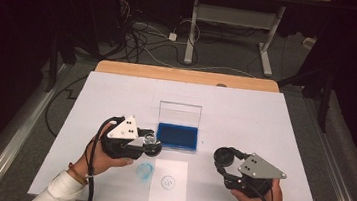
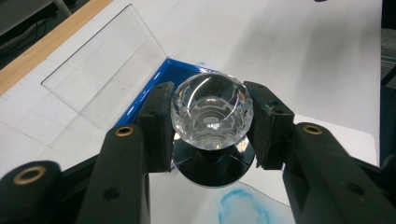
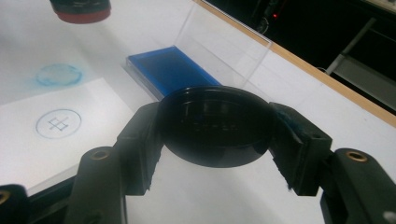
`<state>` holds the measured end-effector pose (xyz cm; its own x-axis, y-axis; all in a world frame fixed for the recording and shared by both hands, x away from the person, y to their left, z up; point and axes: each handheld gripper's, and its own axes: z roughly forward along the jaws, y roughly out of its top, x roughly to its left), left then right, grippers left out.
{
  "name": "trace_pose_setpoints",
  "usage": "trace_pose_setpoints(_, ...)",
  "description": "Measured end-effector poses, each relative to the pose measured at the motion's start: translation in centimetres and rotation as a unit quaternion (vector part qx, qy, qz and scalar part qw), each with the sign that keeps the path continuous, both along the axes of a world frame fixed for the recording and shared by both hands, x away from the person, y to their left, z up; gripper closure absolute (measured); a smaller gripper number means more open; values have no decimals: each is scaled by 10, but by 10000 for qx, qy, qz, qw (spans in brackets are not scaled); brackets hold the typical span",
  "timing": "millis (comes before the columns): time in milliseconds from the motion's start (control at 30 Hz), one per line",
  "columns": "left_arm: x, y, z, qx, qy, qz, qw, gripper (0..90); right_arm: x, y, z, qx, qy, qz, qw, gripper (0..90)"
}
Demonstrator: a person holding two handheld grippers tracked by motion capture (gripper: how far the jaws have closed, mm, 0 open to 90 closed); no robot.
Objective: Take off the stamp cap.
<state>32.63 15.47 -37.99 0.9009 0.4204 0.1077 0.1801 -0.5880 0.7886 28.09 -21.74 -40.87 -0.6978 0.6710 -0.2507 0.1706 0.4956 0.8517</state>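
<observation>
We have a stamp [image 1: 151, 143] with a faceted clear knob clamped in the left gripper [image 1: 148, 144], pads pressing the knob from both sides, jaws about a third open around it. In the left gripper view the knob [image 2: 212, 112] faces the camera and the dark round base [image 2: 214, 169] hangs below it, so the stamp's axis looks roughly upright, face down, off the surface. The right gripper [image 1: 224, 159] is closed on a black round cap [image 3: 217, 125], held at its rim by both jaws.

What the next move turns on, as we judge it: the cap sits at about 3 o'clock from the stamp in the high view, well apart — the ink pad [image 1: 177, 136] lies between them and a little toward 12. The open blue pad is just beside the stamp, at its 2 o'clock, with its clear lid [image 1: 179, 114] standing up at the far edge. The paper slip [image 1: 168, 185] with a printed ring mark [image 1: 168, 182] lies at 5 o'clock from the stamp; a blue smudge [image 1: 144, 172] lies directly at 6. The left hand is nearer both pad and slip.

The table is covered by a white sheet [image 1: 264, 124], wood edge at 12 o'clock — beyond it a dark room, floor cables and a desk frame.
</observation>
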Motion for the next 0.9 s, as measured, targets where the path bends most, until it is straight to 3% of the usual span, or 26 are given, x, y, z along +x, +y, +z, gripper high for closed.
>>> trace_pose_setpoints(533, -2, -2, 6, -66, -75, -44, 9999, 546, -7, -20, -8, -58, 83, -246, 9996, 388)
trace_pose_setpoints(900, -8, -16, 5, -25, -108, -262, 9996, 546, -12, -26, -11, -67, 144, -304, 9994, 388)
